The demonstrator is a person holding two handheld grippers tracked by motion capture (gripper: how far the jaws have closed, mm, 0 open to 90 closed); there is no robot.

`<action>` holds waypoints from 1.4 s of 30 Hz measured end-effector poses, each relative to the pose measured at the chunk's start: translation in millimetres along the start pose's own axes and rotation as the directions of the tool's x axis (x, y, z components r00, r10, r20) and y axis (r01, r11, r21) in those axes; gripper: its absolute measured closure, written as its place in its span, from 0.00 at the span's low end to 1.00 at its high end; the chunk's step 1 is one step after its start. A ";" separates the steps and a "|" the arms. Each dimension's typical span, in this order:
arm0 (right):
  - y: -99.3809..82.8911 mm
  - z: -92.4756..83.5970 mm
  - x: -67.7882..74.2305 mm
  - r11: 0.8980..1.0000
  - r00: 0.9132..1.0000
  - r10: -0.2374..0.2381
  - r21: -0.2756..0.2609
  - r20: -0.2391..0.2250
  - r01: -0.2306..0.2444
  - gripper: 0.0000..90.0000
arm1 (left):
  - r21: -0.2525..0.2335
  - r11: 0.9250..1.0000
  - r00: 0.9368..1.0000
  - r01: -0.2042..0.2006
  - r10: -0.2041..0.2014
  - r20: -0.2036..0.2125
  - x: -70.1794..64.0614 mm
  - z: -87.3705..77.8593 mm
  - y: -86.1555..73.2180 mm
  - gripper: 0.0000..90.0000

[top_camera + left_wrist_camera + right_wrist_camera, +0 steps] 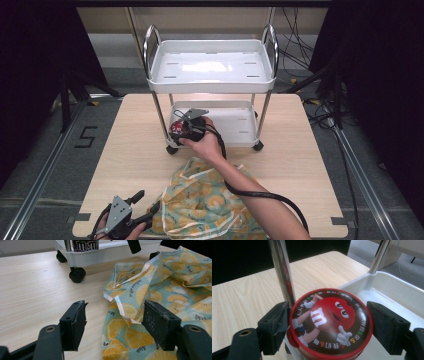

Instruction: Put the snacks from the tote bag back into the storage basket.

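The right tongs [328, 325] sit around a round M&M's tin [329, 323] with a red lid. Their jaws stand on either side of it; the left jaw seems to touch the lid's rim, while a slim gap shows at the right jaw, so a firm grip cannot be told. The tin rests in the lower tray of a small white cart [235, 122], beside a chrome post [283, 272] just behind the left jaw. The left tongs [113, 322] gape open above the counter [32, 290], with a lemon-print cloth [162, 287] lying between and beyond their jaws
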State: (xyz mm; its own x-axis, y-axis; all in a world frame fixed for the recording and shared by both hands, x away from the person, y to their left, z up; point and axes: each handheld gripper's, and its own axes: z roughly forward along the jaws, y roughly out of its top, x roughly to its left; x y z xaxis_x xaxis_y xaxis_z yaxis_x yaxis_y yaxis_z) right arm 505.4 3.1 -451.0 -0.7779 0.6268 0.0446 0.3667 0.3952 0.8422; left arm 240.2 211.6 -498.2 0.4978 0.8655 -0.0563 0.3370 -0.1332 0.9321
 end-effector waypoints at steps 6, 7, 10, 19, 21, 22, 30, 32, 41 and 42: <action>-2.2 -2.5 2.1 1.000 1.000 -0.002 0.020 0.005 0.002 0.21 | -0.001 1.000 1.000 0.001 -0.001 -0.005 -0.2 -0.2 0.1 0.38; -1.8 -5.0 2.1 1.000 0.999 -0.018 0.015 -0.028 0.018 0.21 | 0.000 1.000 1.000 0.001 -0.001 -0.005 -0.2 -0.1 0.1 0.38; -0.4 -9.1 2.2 1.000 1.000 -0.025 0.015 0.000 0.025 0.21 | -0.001 1.000 1.000 0.001 -0.001 -0.005 -0.1 0.1 0.0 0.38; 0.8 -27.8 3.2 0.998 0.997 -0.068 -0.003 -0.020 0.068 0.23 | 0.000 1.000 1.000 -0.001 0.001 -0.007 -0.1 0.2 0.1 0.38; 0.1 -30.2 5.6 0.998 0.997 -0.070 -0.002 -0.039 0.070 0.23 | 0.000 1.000 1.000 0.000 0.000 -0.008 -0.1 0.2 0.0 0.38; 0.1 -31.7 6.4 0.998 0.997 -0.070 -0.003 -0.038 0.070 0.23 | 0.001 1.000 1.000 -0.001 0.001 -0.008 -0.3 0.2 0.1 0.38; -0.5 -51.7 9.2 0.999 0.999 -0.040 0.010 -0.025 0.040 0.24 | 0.002 1.000 1.000 -0.003 0.003 -0.009 -0.2 0.3 0.0 0.38; -2.2 -54.9 8.2 0.999 0.998 -0.052 0.011 -0.033 0.052 0.25 | 0.003 1.000 1.000 -0.003 0.003 -0.010 -0.3 0.2 0.0 0.38; -14.9 -72.9 13.0 0.998 0.997 -0.060 -0.007 -0.054 0.060 0.28 | 0.001 1.000 1.000 -0.006 0.006 -0.006 0.2 0.9 -0.2 0.38; -16.3 -75.2 13.6 0.998 0.997 -0.059 -0.008 -0.059 0.058 0.28 | 0.000 1.000 1.000 -0.004 0.004 -0.005 -0.1 0.9 -0.2 0.38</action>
State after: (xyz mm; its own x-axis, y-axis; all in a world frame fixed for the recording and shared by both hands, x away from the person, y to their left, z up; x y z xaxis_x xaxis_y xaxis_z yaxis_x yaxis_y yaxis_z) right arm 450.5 -45.3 -423.6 -0.8268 0.5618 0.0265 0.3163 0.4256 0.8478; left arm 240.8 211.0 -498.7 0.4948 0.8676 -0.0507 0.3349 -0.1365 0.9323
